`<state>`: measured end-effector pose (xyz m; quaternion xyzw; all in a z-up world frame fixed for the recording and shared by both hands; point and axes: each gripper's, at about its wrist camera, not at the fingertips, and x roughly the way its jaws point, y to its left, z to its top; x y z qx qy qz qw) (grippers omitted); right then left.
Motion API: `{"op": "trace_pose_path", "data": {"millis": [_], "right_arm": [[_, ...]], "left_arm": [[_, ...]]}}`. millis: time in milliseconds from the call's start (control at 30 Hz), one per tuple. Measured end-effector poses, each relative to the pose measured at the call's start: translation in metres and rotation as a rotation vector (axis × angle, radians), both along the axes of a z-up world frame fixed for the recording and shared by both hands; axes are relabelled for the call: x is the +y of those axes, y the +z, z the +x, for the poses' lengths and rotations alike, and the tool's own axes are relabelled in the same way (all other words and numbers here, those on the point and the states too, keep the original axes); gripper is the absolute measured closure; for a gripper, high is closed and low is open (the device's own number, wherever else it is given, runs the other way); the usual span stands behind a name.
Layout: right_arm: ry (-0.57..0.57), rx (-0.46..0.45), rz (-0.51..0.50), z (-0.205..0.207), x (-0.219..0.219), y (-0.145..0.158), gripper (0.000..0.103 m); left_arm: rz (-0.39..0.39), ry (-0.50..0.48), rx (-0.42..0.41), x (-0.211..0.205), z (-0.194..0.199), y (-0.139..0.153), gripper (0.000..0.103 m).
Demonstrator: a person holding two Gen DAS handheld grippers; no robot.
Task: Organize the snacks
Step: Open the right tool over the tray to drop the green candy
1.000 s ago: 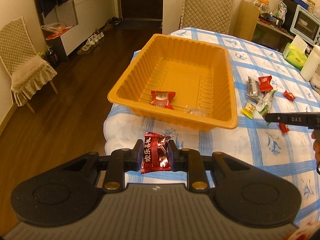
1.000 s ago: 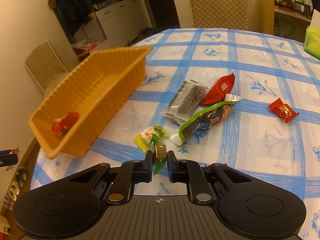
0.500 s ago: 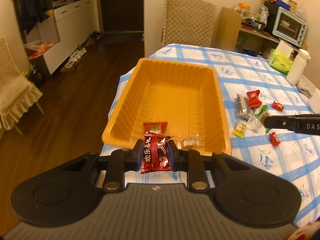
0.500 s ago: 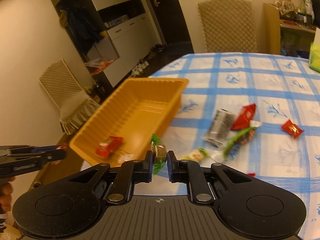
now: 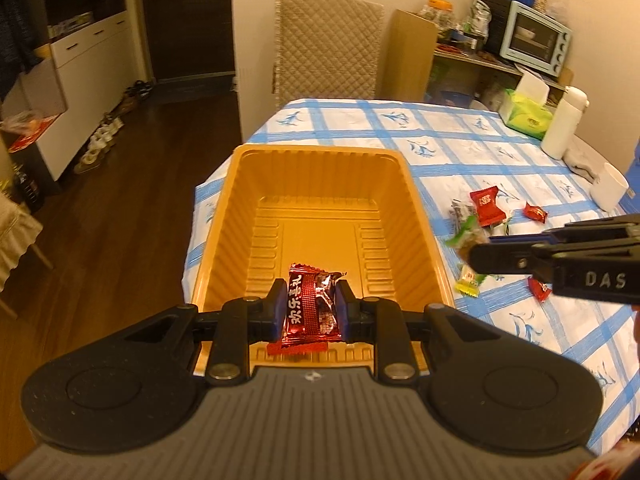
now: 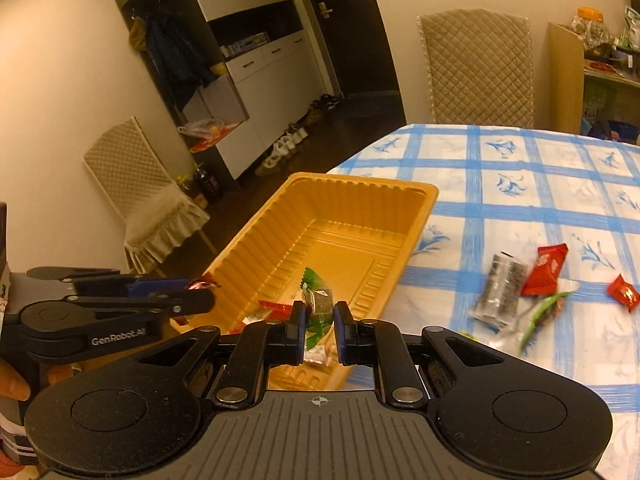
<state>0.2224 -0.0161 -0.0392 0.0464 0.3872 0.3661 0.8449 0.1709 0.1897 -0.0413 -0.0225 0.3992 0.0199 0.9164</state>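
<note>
An orange plastic tray (image 5: 420,216) (image 6: 416,216) sits at the table's left edge. My left gripper (image 5: 312,310) is shut on a dark red snack packet (image 5: 310,306) and holds it over the tray's near end. My right gripper (image 6: 319,322) is shut on a small green-wrapped candy (image 6: 318,302) above the tray's near right corner. A red packet (image 6: 274,307) and a clear-wrapped candy lie inside the tray. The right gripper shows in the left wrist view (image 5: 480,258), the left gripper in the right wrist view (image 6: 200,294).
Loose snacks lie on the blue-checked tablecloth right of the tray: red packets (image 5: 486,204) (image 6: 546,270), a silver packet (image 6: 500,284), a green one (image 6: 540,318), a yellow candy (image 5: 470,282). A white cup (image 5: 608,186), bottle and tissue box stand far right. Chairs surround the table.
Both grippers moved over the tray with their snacks still held. The right gripper swung left from above the loose snacks to the tray's corner.
</note>
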Motion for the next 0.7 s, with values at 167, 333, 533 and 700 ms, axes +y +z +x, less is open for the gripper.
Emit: {"op": "trace_pose_path", "data": {"millis": [167,333,533,700], "right_arm": [[-0.027,0.015,-0.031,0.007,0.021,-0.009,0.088],[-0.058,0.025,-0.061,0.017,0.034,-0.017,0.088],[-0.094,0.048,-0.09,0.031,0.044,-0.028,0.088],[-0.111,0.059,-0.109,0.042,0.051,-0.035,0.088]], "left_arm": [[-0.011,-0.048,0.009,0.008,0.018,-0.006,0.08],[-0.014,-0.086,0.017,0.014,0.035,-0.012,0.08],[-0.031,-0.111,0.038,0.02,0.056,-0.022,0.08],[-0.035,-0.125,0.048,0.023,0.069,-0.027,0.08]]}}
